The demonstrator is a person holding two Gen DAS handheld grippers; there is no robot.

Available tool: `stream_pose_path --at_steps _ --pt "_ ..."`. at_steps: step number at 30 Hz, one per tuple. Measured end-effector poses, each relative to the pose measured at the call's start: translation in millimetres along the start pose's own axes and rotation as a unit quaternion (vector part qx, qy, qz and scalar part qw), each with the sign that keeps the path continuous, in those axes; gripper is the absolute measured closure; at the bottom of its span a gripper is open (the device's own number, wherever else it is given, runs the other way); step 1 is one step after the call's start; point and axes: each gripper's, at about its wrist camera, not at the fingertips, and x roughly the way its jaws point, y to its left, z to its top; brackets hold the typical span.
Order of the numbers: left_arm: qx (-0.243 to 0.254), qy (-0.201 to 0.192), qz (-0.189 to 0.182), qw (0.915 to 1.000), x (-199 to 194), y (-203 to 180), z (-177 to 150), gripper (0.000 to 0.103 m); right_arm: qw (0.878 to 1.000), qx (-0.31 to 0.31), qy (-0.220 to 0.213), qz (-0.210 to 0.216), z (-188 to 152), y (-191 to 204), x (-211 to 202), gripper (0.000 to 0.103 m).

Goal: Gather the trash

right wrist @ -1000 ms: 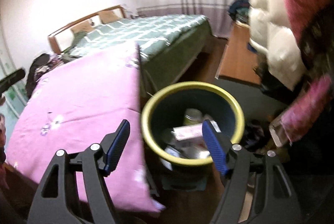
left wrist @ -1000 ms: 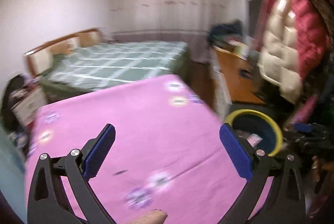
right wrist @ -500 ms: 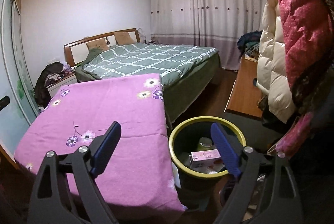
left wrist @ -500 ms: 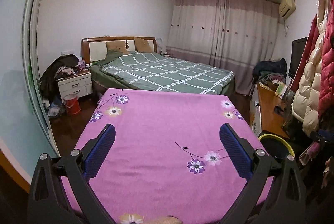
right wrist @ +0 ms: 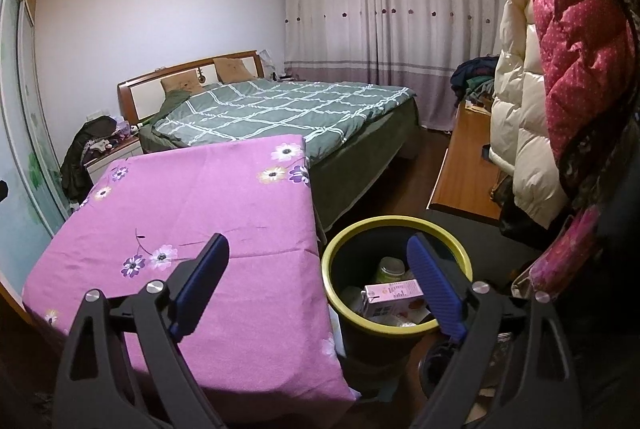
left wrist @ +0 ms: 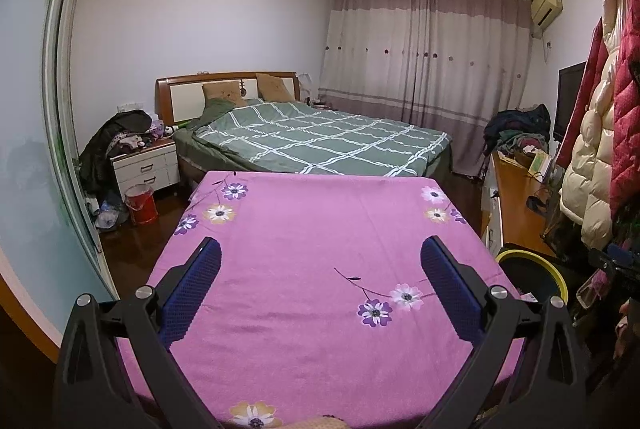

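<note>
Looking for trash, I find it all down in the bin (right wrist: pixel 452 249), not on the table. A pink carton (right wrist: pixel 394 295) lies on top of the pile, tipped on its side, with a pale jar (right wrist: pixel 390 267) behind it and some paper bits under it. The carton is a flat-sided box and looks light and easy to squash. The jar is round and smooth.

The bin is a dark round tub with a yellow rim. It stands on the floor just beside the right edge of the table, so things can drop straight in from there. In the left view only a bit of its rim (left wrist: pixel 556 271) shows past the table's right edge.

My right gripper (right wrist: pixel 318 285) hangs above the table's right edge and the bin, fingers wide apart, holding nothing. I think it looks that way so I can check the bin. My left gripper (left wrist: pixel 320 285) hangs over the near middle of the table, also wide apart and holding nothing. The pads (left wrist: pixel 192 289) are blue and bumpy, good for gripping.

The table wears a pink cloth (left wrist: pixel 320 229) with flowers near its corners. It looks soft and lies flat, and I see no trash on it. I think the job is about done.

Past the table's far edge is a green bed (left wrist: pixel 320 141). Puffy coats (right wrist: pixel 560 69) hang at the right.
</note>
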Motion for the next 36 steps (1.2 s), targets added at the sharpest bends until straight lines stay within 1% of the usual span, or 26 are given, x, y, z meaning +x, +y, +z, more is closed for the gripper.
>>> stream_pose_path --at_steps 12,28,36 --pt "0.005 0.013 -0.001 0.9999 13.7 0.5 -2.0 0.005 1.000 -0.003 -0.006 -0.001 2.9 2.9 -1.2 0.016" --pt "0.005 0.017 -0.002 0.9998 18.0 2.7 -3.0 0.005 1.000 -0.006 -0.008 0.002 4.4 7.2 -3.5 0.016" --pt "-0.003 0.025 -0.010 0.9996 22.1 10.6 -4.9 0.005 1.000 -0.008 -0.007 0.004 5.2 8.3 -3.1 0.016"
